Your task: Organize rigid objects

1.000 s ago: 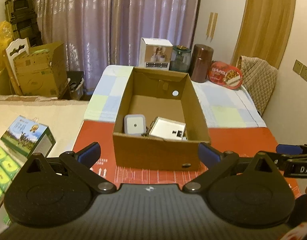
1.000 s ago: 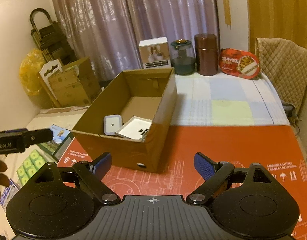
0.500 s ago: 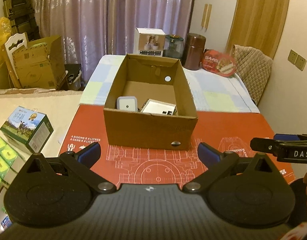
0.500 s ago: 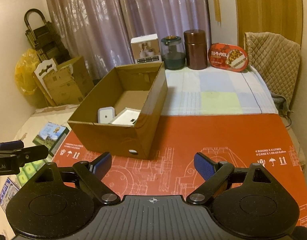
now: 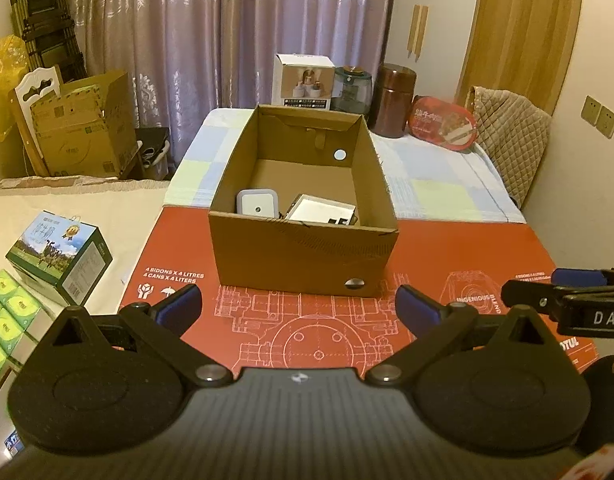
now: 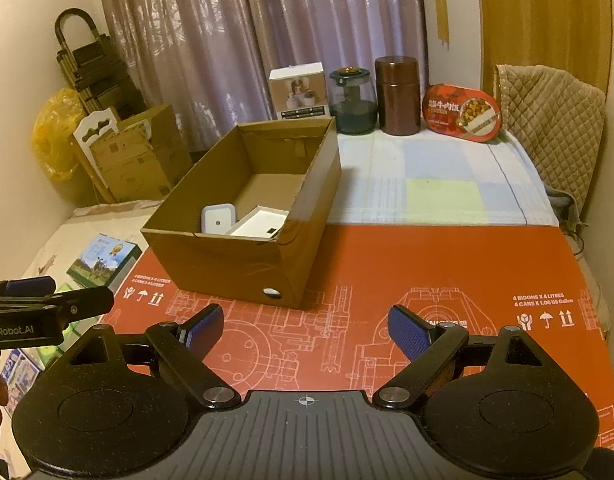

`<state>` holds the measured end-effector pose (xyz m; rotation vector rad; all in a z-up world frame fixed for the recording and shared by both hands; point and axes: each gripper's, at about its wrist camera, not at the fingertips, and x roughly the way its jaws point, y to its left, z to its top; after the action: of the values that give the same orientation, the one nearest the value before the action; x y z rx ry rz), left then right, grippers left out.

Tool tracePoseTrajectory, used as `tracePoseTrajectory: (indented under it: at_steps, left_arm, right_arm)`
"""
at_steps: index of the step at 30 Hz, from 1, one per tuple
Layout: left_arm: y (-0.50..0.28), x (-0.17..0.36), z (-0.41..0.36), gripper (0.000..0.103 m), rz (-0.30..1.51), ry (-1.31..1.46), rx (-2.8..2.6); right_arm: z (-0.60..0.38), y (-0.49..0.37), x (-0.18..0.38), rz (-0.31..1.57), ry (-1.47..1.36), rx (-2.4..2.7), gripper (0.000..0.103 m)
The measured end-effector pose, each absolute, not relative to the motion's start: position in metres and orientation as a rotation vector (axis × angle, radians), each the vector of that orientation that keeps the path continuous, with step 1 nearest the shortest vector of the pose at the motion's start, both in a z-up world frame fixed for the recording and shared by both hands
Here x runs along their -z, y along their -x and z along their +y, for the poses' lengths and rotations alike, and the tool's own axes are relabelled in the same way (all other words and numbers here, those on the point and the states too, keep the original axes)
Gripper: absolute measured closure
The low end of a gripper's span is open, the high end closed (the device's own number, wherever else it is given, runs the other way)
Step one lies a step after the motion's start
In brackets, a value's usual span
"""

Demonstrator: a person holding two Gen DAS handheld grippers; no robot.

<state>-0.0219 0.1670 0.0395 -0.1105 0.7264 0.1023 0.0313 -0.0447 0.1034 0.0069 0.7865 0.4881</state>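
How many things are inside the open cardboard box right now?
2 show. A grey-rimmed white square device stands against the near wall of the cardboard box, at its left; a flat white box leans beside it on the right. The near wall could hide more.

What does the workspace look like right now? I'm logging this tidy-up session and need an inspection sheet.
Surface: red printed cardboard sheet in front, checked cloth behind.
Job's things: open cardboard box on the red sheet, holding a grey-rimmed square device and a flat white box.
Clutter: white product box, dark glass jar, brown canister, red food tin along the far edge; milk carton box at left.
Grippers: left claw open, empty; right claw open, empty.
Cables: nothing seen.
Surroundings: curtains, quilted chair cover, folded cartons.
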Motion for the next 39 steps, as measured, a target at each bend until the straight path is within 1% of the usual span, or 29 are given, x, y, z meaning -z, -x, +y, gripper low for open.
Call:
tracePoseTrajectory:
  at_steps: [39]
  left_arm:
    - [0.0208, -0.0379, 0.1598, 0.002, 0.722, 0.035, -0.119]
  right_arm:
    - [-0.0343, -0.0324, -0.0994, 0.802, 0.011, -0.5, 0.017]
